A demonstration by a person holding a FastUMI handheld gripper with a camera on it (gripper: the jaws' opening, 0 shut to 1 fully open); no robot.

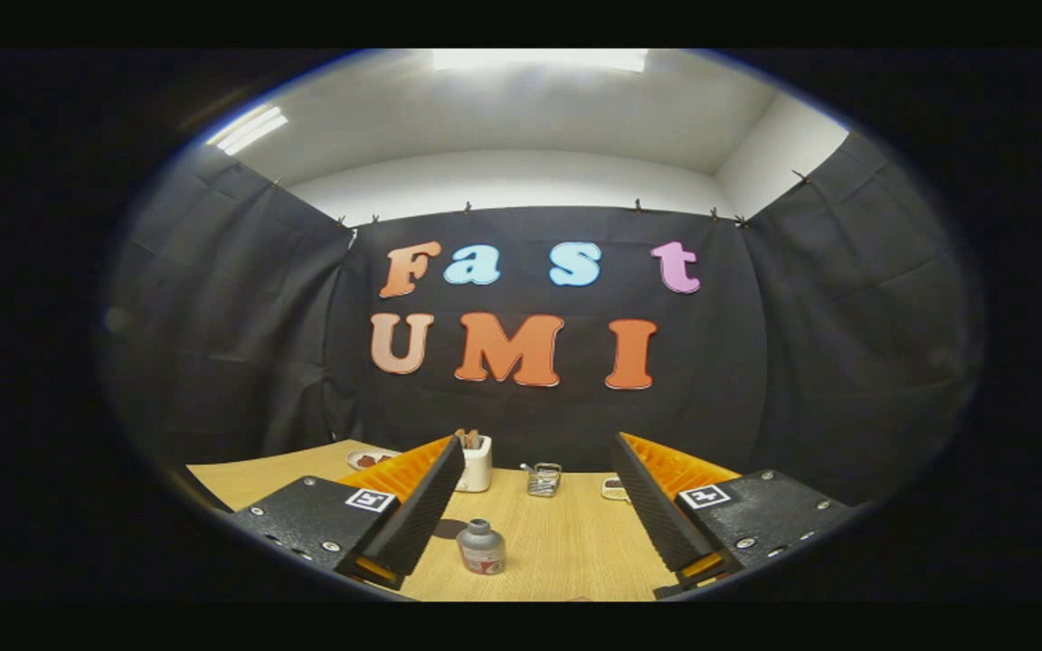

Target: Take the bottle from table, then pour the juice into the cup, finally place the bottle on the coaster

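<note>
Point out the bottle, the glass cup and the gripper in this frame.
bottle [481,548]: gripper view, on its grey body, between the open fingers.
glass cup [544,480]: gripper view, on its clear wall, beyond the fingers.
gripper [539,457]: gripper view, midway between the open fingertips.

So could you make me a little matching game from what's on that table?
Things:
1. bottle
2. white holder
3. glass cup
4. plate

Places:
A. far end of the table, midway between the open tongs
B. on the table between the fingers, nearest
C. beyond the left finger, at the table's far left
D. by the left finger's tip, sticks inside

Pairs: 1-B, 2-D, 3-A, 4-C
</note>
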